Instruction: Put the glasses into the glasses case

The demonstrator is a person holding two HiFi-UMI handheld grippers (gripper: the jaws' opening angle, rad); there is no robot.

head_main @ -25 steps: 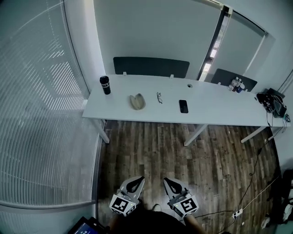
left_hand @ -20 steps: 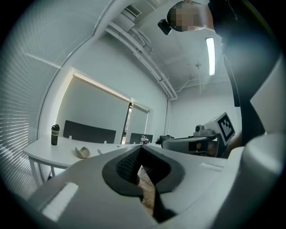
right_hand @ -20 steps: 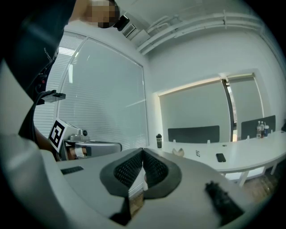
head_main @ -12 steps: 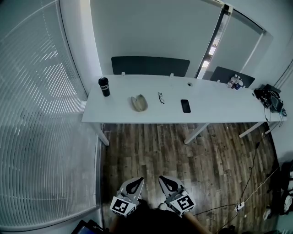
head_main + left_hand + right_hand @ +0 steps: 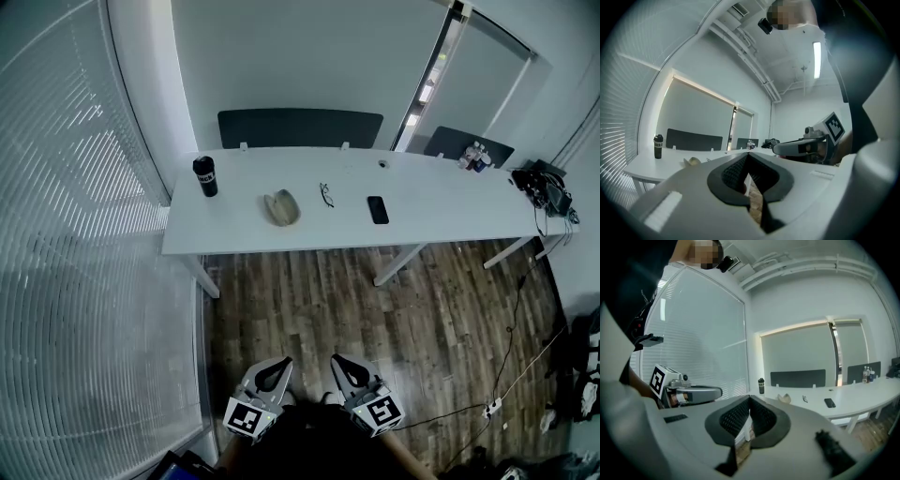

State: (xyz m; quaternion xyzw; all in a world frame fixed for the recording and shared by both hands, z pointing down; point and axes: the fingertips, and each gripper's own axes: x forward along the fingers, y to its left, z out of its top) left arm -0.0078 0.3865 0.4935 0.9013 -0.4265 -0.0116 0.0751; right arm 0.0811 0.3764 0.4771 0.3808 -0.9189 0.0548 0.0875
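A long white table [image 5: 422,228] stands by the far wall on a wooden floor [image 5: 375,319]. A black tumbler [image 5: 204,176] stands upright near its left end, a black phone [image 5: 378,210] lies right of middle, and small bottles [image 5: 473,157] cluster far right. Window blinds [image 5: 66,234] fill the left

Table [image 5: 441,225] is seen as smooth matt white, floor [image 5: 394,319] at its 6 o'clock as dark wood planks, left gripper [image 5: 282,362] shell as matt grey plastic.
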